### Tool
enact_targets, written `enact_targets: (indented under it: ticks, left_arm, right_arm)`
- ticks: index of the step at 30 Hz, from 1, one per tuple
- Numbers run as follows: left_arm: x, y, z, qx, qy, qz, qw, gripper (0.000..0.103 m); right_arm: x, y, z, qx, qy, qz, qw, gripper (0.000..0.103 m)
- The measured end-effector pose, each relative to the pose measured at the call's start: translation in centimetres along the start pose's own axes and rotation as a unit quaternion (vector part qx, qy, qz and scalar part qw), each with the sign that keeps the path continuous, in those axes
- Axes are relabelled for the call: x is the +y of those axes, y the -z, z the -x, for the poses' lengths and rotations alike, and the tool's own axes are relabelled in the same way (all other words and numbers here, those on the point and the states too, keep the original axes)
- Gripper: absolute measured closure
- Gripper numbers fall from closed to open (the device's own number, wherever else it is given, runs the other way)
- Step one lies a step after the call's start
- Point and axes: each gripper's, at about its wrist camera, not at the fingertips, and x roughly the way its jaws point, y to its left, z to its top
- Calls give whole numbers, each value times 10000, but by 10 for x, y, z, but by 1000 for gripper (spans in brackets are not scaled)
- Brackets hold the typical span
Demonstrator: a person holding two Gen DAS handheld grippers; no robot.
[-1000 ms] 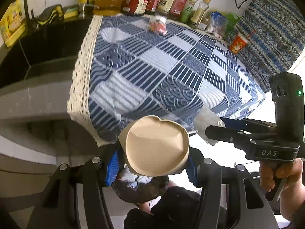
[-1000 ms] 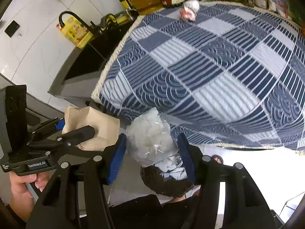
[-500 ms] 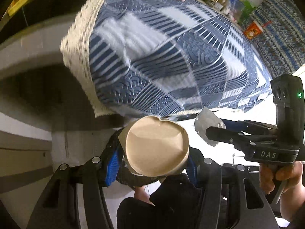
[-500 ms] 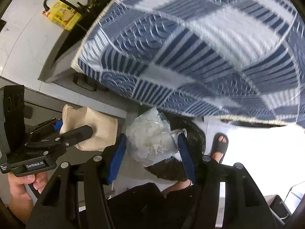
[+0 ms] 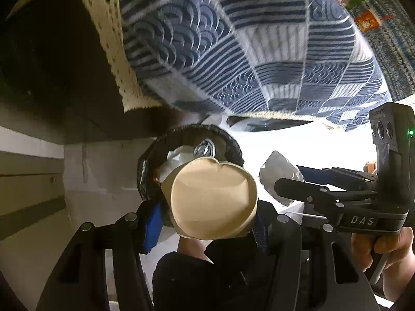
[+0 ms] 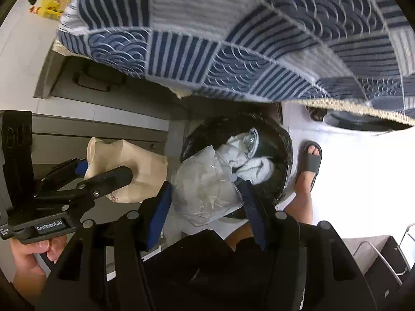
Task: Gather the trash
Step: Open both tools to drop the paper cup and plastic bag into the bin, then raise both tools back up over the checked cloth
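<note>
left claw clamping paper cup, right claw seemingly gripping plastic wrapper, above bin

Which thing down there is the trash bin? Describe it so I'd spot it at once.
Start at the blue patterned tablecloth and look below its hanging edge to the floor. The trash bin stands there, beside the person's sandaled foot. It is the only round container, lined with a black bag, with white crumpled trash already inside.
</note>
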Motion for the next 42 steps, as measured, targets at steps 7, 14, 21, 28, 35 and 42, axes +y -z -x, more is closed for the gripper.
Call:
enact_targets:
  ticks: [7,14,21,28,35,42]
  left_arm:
    - [10,10,-27,305,32,161,9994,48]
    - [11,12,-47,536,149,279,9981,47]
    - [11,8,-55,597,48,417,9973,23]
    - [11,0,-46,535,-15,414,9977,23]
    - [10,-8,-32,407,-59,333,9986,23]
    - [9,-14,-6,129,-93,239,9996,23]
  right_arm:
    - [-17,2,-21,190,11,-298,9994,47]
    - [-30,3,-35,289,-40,-513,9983,46]
    - [-42,-2,-34,231,-153,-761,9967,24]
    - [-46,-7,-19,56,-146,-792,9967,24]
    - [-45,-11,-2,-114,-184,-823,9964,24]
    - [-40,-11,19,-297,-164,-820,9961,24]
